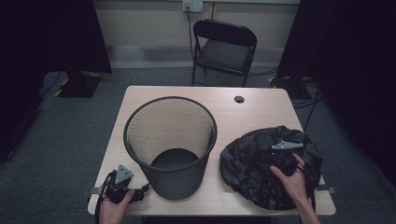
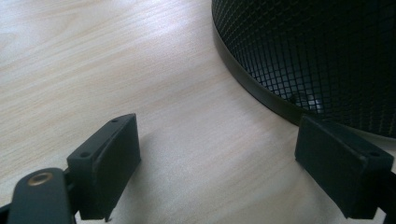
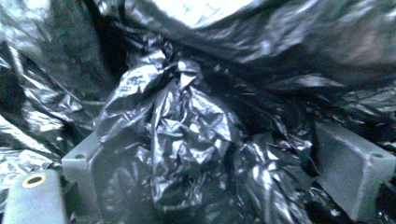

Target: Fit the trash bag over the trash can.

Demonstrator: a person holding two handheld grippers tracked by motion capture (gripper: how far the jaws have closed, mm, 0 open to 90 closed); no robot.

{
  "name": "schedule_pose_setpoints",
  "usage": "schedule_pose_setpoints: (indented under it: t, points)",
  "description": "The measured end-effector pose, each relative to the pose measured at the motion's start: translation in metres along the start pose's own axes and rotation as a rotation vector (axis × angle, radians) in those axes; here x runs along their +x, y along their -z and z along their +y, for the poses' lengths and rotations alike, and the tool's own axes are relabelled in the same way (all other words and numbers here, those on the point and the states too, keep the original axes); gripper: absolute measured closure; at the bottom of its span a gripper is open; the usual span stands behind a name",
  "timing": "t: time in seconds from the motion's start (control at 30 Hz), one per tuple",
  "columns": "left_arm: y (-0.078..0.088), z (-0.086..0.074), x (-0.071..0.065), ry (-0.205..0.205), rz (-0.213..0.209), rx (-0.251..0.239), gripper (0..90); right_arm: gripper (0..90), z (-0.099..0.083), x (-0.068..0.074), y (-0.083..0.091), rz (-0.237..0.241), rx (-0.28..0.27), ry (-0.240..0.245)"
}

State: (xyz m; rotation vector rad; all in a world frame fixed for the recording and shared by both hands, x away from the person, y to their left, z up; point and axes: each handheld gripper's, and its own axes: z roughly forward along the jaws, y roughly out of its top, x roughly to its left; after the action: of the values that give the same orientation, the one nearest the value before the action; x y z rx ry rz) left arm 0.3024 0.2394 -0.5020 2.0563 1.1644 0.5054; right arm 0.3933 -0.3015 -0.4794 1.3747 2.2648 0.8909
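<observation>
The right gripper (image 1: 286, 156) is on top of the crumpled black plastic bag (image 1: 250, 161), which lies on the table (image 1: 261, 109) at about 4 o'clock from the centre of the table top. In the right gripper view its two jaws stand wide apart, one at 8 o'clock and one at 4 o'clock of the picture, and a wrinkled fold of the black plastic bag (image 3: 187, 126) rises between them. The film lies against the inner face of the jaw at 8 o'clock and partly covers it; around the other jaw the film is close, but I cannot tell if it touches. The pads are not pressed together on the fold, so the claw is spread and it does not pinch the bag.

The left gripper (image 1: 122, 183) rests low at the near edge of the table, at about 7 o'clock, just beside the foot of the black mesh waste bin (image 1: 170, 142). In the left gripper view its jaws are also spread wide, with only bare table (image 2: 116, 70) wood between them. The mesh wall of the black mesh waste bin (image 2: 317, 51) curves at 1 o'clock, very near the far jaw.

The bin stands upright near the middle of the table, at 9 o'clock from the bag, apart from it.
</observation>
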Motion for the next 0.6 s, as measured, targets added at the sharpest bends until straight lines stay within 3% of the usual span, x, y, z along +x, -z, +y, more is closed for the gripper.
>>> schedule_pose_setpoints:
  t: [0.13,0.23,0.37,0.53,0.6]
  points:
    - [0.000,0.000,0.000,0.000,0.002,-0.002,13.7,10.9,-0.005,0.003,-0.009,-0.018,0.031,0.016]
    - [0.000,-0.001,0.000,-0.001,0.002,-0.002,13.7,7.4,-0.008,0.005,-0.011,-0.027,0.008,0.022]
    - [0.000,0.000,0.000,-0.001,0.001,-0.002,13.5,9.5,-0.009,0.007,-0.011,-0.026,0.002,0.025]
    - [0.000,0.000,0.000,-0.002,0.001,-0.002,13.4,48.5,-0.010,0.010,-0.005,0.014,-0.047,0.063]
    - [0.000,0.000,0.000,-0.002,0.001,-0.002,13.3,57.8,-0.011,0.012,-0.005,0.025,-0.053,0.070]
